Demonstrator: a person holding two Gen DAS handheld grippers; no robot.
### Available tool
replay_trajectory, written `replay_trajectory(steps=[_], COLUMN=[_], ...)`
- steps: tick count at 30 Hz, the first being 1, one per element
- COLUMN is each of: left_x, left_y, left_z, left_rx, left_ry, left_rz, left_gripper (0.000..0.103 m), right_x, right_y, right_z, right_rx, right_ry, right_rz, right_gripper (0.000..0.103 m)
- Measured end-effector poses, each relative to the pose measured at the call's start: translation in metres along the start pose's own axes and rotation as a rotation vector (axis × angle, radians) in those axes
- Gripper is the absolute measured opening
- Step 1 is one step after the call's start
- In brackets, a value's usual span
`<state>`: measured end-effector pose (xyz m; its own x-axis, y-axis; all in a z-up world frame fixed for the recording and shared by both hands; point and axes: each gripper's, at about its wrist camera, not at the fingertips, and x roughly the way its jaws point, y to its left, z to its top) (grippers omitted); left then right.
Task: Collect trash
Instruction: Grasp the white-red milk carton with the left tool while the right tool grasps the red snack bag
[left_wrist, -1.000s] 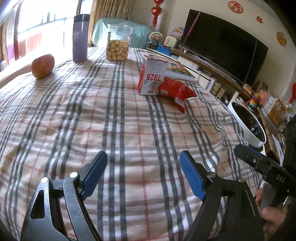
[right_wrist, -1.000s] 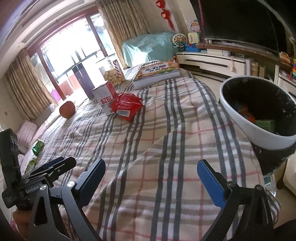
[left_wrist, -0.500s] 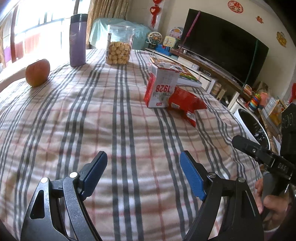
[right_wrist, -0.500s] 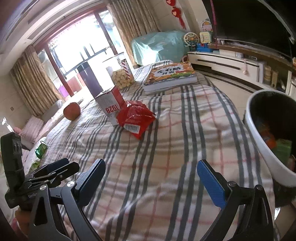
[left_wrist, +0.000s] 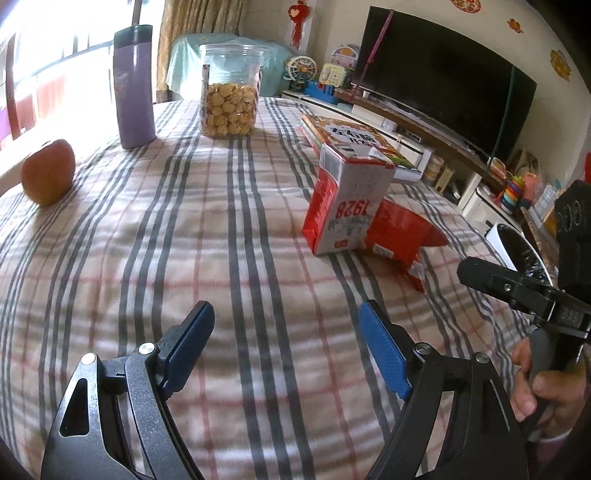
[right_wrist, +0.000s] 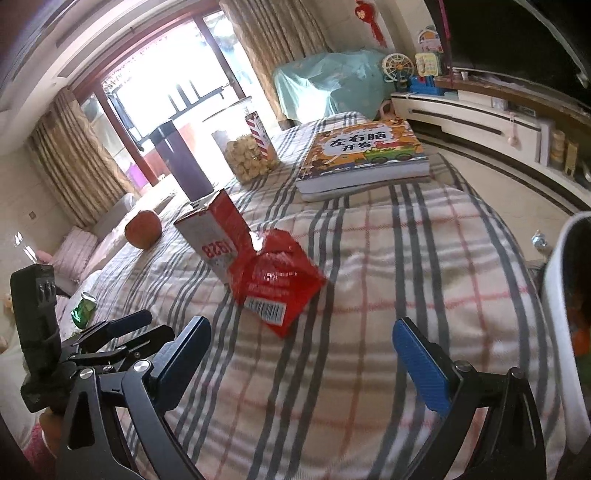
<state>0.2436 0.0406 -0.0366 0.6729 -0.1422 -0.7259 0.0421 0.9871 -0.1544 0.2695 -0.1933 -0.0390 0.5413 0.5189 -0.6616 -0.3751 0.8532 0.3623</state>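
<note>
A red and white carton marked 1928 (left_wrist: 351, 206) stands on the plaid tablecloth, with a crumpled red snack wrapper (left_wrist: 400, 236) touching its right side. Both show in the right wrist view too: the carton (right_wrist: 216, 236) and the wrapper (right_wrist: 277, 280). My left gripper (left_wrist: 286, 345) is open and empty, low over the cloth, short of the carton. My right gripper (right_wrist: 301, 354) is open and empty, just short of the wrapper. A white bin with a black liner (right_wrist: 565, 354) stands off the table's right edge.
An apple (left_wrist: 48, 171), a purple flask (left_wrist: 133, 86), a jar of biscuits (left_wrist: 229, 96) and a picture book (right_wrist: 364, 155) stand at the far part of the table. A TV and a low cabinet (left_wrist: 436, 77) lie beyond the right edge.
Both grippers have moved forward over the table towards the carton and wrapper, which now look larger and nearer. The bin has slid to the right edge of the right wrist view.
</note>
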Motion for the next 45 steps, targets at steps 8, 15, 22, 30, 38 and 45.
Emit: replay_trajectory(steps=[8,15,22,30,38,45], left_x=[0.027,0.048,0.063,0.069,0.076,0.058], left_y=[0.002,-0.006,-0.012,-0.022,-0.041,-0.049], left_z=[0.029,0.046,0.056,0.060,0.057,0.047], left_rx=[0.061,0.154,0.166,0.159,0.179,0.165], left_ry=[0.009,0.015,0.022,0.026,0.037,0.013], left_rz=[-0.070,-0.118,-0.167,-0.175,-0.151,-0.141], left_gripper=[0.083,0.083,0.083,0.082,0.055,0.055], right_x=[0.026,0.045,0.050,0.032,0.010,-0.002], right_y=[-0.004,-0.012,-0.006,-0.022,-0.043,-0.046], right_z=[0.020,0.031,0.031,0.029,0.019,0.012], right_rx=[0.013,0.042,0.016,0.078,0.143,0.155], right_ry=[0.032,0.070,0.082,0.056,0.026,0.008], right_rz=[0.039,0.094,0.128,0.144,0.126,0.110], right_gripper=[0.097,0.075,0.064,0.060,0.060,0.060])
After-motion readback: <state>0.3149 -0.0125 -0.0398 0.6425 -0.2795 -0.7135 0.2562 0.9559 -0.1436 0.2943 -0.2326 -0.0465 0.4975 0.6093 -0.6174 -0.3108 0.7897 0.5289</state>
